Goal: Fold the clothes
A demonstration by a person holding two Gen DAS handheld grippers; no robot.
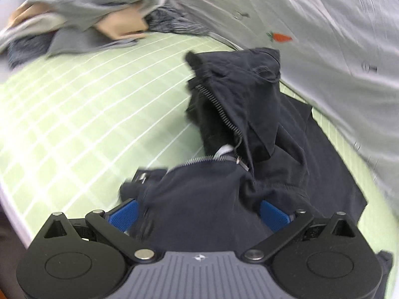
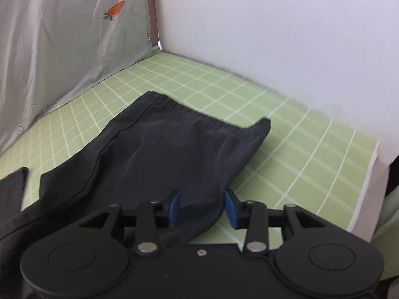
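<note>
Trousers (image 2: 159, 149): limp, light, slippery. Right gripper (image 2: 203, 208) spread around hem, take it there; left gripper (image 1: 199, 211) spread, waistband at twelve o'clock.

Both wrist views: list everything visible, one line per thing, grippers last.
dark navy zip-up garment: one, navy, bunched on the sheet in the left wrist view, zipper open; its flat part lies spread in the right wrist view
green grid-pattern bed sheet: one, light green with white lines, under everything
pile of grey and beige clothes: one heap, far end of the sheet, blurred
pale grey carrot-print curtain: one, hanging along the sheet's edge
white wall: one, behind the sheet
left gripper: black, blue pads, jaws wide with navy fabric between them
right gripper: black, blue pads, jaws apart around the garment's edge
</note>
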